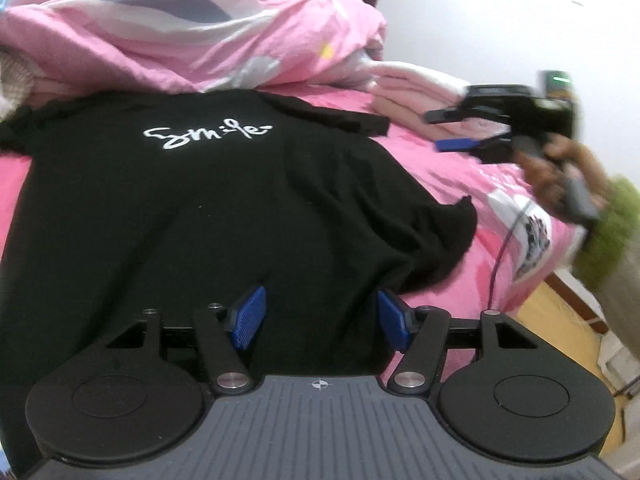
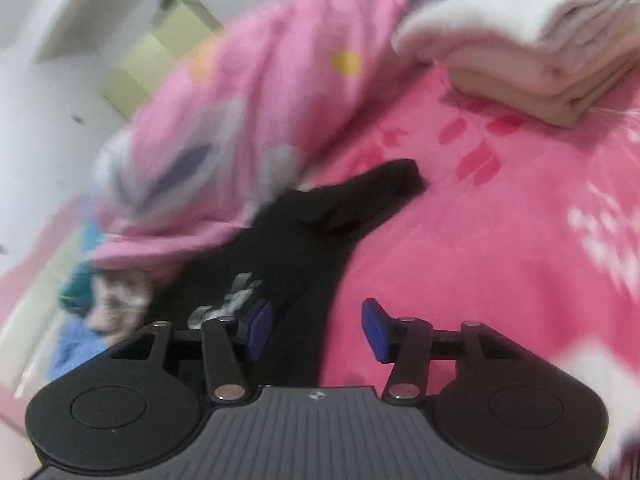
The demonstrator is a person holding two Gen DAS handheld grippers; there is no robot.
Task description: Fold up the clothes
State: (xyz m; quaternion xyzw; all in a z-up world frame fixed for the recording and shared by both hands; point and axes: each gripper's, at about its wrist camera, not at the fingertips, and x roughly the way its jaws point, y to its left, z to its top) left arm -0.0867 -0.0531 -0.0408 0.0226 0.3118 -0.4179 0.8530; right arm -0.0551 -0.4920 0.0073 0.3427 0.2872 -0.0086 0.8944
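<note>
The black T-shirt (image 1: 224,208) lies spread face-up on the pink bed sheet (image 1: 460,160), white "Smile" lettering (image 1: 206,136) showing, its collar end tucked against the heaped pink duvet (image 1: 180,28). One sleeve (image 1: 344,120) sticks out flat to the side; the near hem corner (image 1: 452,224) is rumpled and turned in a little. By the look of it no fold has been made yet, so this reads as the laying-out and approach stage, just before a first grab.

Left gripper (image 1: 320,320) hovers low over the hem end of the shirt, jaws spread wide, nothing between them; black fabric lies beneath and ahead of the blue pads (image 1: 248,318). Whether they touch the cloth, I cannot tell.

Right gripper (image 2: 316,330), seen from its own camera through heavy blur, is also wide open and empty. The shirt's edge runs under its left pad, the sleeve (image 2: 384,186) stretching away ahead, well clear of the jaws. From the left camera, it hangs above the sheet near the sleeve.

Next move, I'd judge: each gripper needs to drop onto a shirt edge and pinch a single layer. Folded pale clothes (image 2: 532,40) sit stacked beyond.
</note>
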